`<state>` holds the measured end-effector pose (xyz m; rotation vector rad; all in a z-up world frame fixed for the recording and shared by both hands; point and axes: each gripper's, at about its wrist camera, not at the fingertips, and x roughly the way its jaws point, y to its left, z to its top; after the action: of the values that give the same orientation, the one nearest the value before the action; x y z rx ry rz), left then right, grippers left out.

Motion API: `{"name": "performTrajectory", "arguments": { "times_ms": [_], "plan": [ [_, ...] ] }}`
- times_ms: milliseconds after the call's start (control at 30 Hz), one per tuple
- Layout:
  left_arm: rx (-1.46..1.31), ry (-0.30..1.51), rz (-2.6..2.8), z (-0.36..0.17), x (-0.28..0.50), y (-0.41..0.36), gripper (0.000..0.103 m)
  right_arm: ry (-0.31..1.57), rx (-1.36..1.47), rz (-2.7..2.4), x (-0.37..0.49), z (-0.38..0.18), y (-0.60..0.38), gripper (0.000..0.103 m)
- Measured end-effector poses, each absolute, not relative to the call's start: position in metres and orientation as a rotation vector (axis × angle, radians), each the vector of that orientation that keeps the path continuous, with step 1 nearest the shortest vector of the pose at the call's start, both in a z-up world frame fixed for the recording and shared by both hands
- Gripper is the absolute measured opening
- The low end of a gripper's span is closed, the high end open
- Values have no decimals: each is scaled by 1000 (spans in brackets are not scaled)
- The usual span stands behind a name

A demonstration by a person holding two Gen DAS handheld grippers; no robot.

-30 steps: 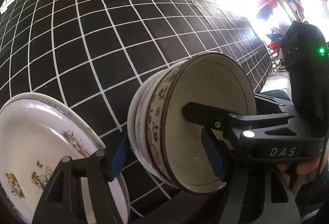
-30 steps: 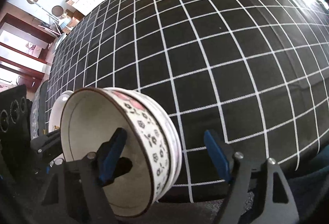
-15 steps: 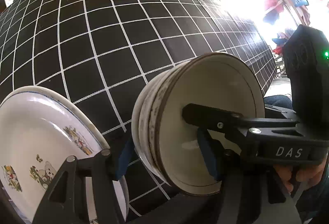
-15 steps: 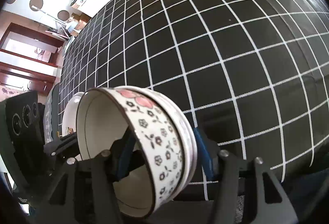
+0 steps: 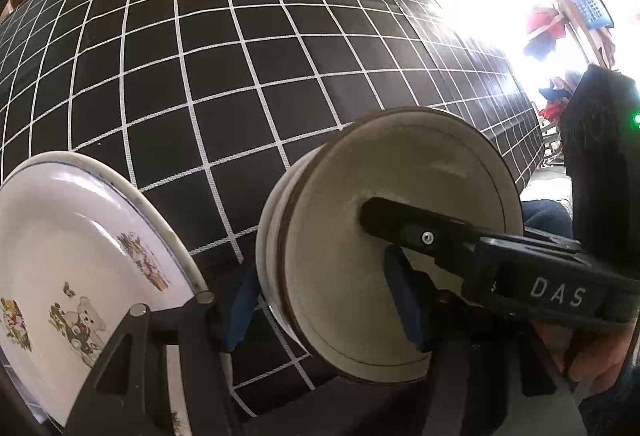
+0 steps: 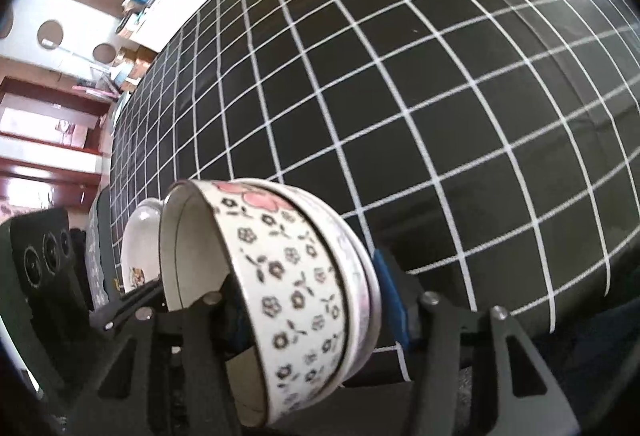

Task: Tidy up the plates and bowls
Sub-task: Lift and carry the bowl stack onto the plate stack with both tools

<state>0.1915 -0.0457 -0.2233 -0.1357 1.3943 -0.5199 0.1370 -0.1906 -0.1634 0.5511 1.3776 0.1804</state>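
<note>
Porcelain off the table (image 5: 200,75), folks: the nested bowls (image 5: 352,256) hung tipped on their side in the air. My left gripper (image 5: 322,304) had its jaws clamped across the stack, one pad at the base and one at the mouth. My right gripper (image 6: 312,308) gripped the same stack, one finger inside and one behind the base. The teddy-bear plates (image 5: 72,244) sat piled at the near edge, just beside my left jaws. Stacking looked done; I judged only setting the bowls down remained.

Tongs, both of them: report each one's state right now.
Left tongs: closed on the stacked bowls.
Right tongs: closed on the same stacked bowls.
</note>
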Motion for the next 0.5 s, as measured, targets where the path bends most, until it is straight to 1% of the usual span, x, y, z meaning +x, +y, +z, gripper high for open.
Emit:
{"name": "performTrajectory", "arguments": {
  "times_ms": [233, 500],
  "plan": [
    [-155, 1391, -516, -218, 196, -53, 59, 1356, 529, 158, 134, -154, -195, 56],
    [-171, 1344, -497, -187, 195, -40, 58, 1321, 503, 200, 137, -127, -177, 56]
  ]
}}
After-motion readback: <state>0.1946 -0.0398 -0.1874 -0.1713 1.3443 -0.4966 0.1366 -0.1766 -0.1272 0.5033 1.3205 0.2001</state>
